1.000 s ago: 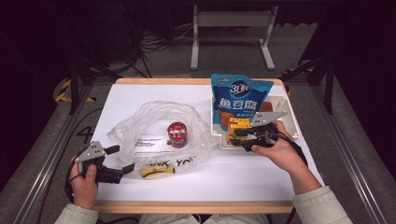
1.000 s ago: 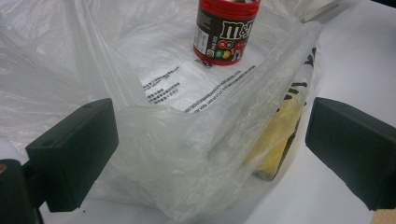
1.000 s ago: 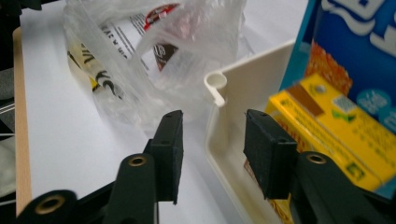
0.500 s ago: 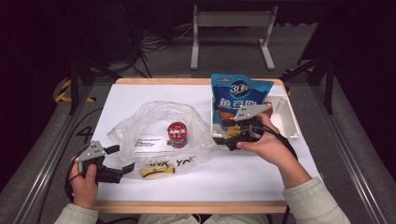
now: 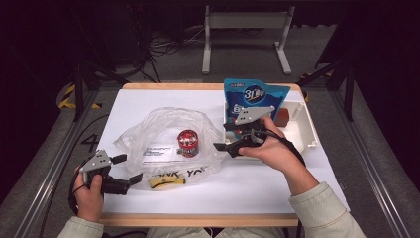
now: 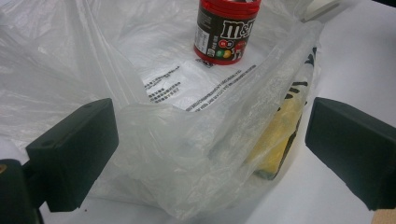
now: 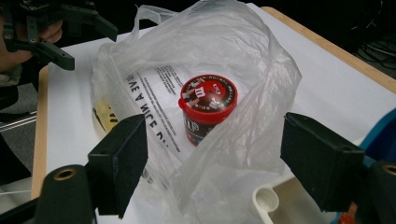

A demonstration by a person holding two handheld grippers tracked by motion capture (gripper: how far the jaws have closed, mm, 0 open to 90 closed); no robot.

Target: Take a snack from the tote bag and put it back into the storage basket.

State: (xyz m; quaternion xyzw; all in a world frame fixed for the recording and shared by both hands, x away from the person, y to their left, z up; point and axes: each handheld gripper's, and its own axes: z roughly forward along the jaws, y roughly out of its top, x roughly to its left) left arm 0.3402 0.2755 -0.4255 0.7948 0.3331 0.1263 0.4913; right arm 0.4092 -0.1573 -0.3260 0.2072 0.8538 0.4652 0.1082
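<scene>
A crumpled clear plastic bag (image 5: 168, 141) lies on the white tabletop (image 5: 257, 186), holding a small red-lidded candy tub (image 5: 187, 142) that stands upright. The left tongs (image 5: 127, 169) sit at the bag's near left corner, jaws spread wide on either side of its edge, gripping nothing. The right tongs (image 5: 221, 136) hover at the bag's right edge, jaws apart and empty, just in front of a white plastic tray (image 5: 307, 130) and a blue printed pouch (image 5: 255, 94).
</scene>
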